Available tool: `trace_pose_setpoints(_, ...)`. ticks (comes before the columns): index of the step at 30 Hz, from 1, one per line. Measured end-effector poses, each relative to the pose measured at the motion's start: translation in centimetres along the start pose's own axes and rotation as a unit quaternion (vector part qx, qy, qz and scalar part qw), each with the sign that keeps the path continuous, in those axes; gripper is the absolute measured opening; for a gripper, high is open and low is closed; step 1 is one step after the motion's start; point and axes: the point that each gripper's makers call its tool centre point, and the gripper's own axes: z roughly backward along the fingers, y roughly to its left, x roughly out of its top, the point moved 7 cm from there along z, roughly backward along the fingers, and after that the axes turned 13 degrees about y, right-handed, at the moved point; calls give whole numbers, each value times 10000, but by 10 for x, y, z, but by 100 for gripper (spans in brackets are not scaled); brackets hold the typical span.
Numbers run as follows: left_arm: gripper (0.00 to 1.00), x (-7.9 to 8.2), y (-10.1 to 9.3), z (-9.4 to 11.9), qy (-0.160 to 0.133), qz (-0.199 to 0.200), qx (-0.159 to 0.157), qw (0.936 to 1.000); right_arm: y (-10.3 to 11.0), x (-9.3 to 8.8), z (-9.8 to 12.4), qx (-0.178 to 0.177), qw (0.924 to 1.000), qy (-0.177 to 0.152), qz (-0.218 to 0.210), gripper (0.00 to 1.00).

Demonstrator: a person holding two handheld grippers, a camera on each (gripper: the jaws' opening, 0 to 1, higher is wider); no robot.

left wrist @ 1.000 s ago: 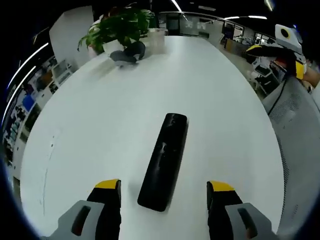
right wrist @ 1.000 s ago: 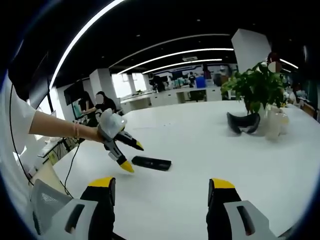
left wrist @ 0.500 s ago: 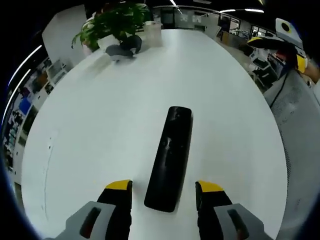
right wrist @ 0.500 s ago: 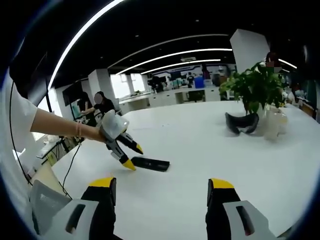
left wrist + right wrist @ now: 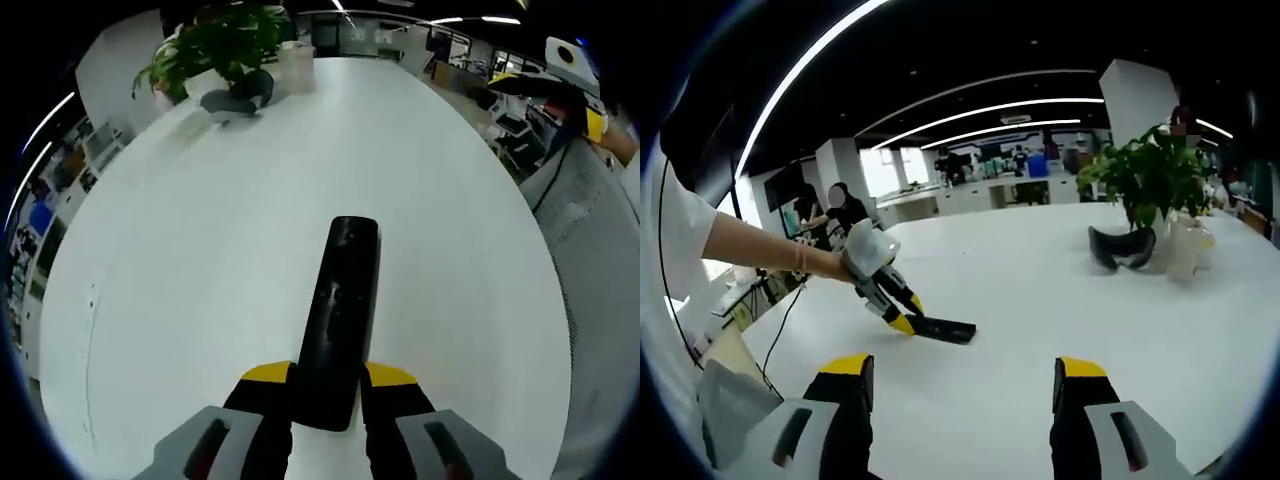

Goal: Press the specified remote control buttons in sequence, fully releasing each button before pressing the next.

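The left hand-held gripper (image 5: 328, 378) pinches the near end of the remote (image 5: 339, 318), which lies mid-table (image 5: 200, 260). The right hand-held gripper (image 5: 960, 375) hangs spread, well off. I judge no button pressed yet; the whole sequence remains

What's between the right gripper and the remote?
Only bare white table, in the right gripper view, between the right gripper and the remote.

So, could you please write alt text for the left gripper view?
The left gripper has its yellow-tipped jaws closed on the near end of a black remote control lying on a white table. A potted plant stands at the far end.
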Motion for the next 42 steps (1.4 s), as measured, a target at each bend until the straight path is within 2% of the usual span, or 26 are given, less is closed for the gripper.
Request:
trace_pose_setpoints(17, 24, -2, -19, 1, 30, -84, -7, 10000, 2, 0, -1, 22, 10000, 9, 41, 71)
trace_pose_setpoints(28, 24, -3, -35, 1, -56, -118, -44, 9999, 4, 1, -2, 120, 9999, 10, 26, 71)
trace_pose_setpoints(42, 24, -9, -58, 2, -319, -16, -55, 9995, 12, 2, -10, 263, 9991, 202, 264, 69)
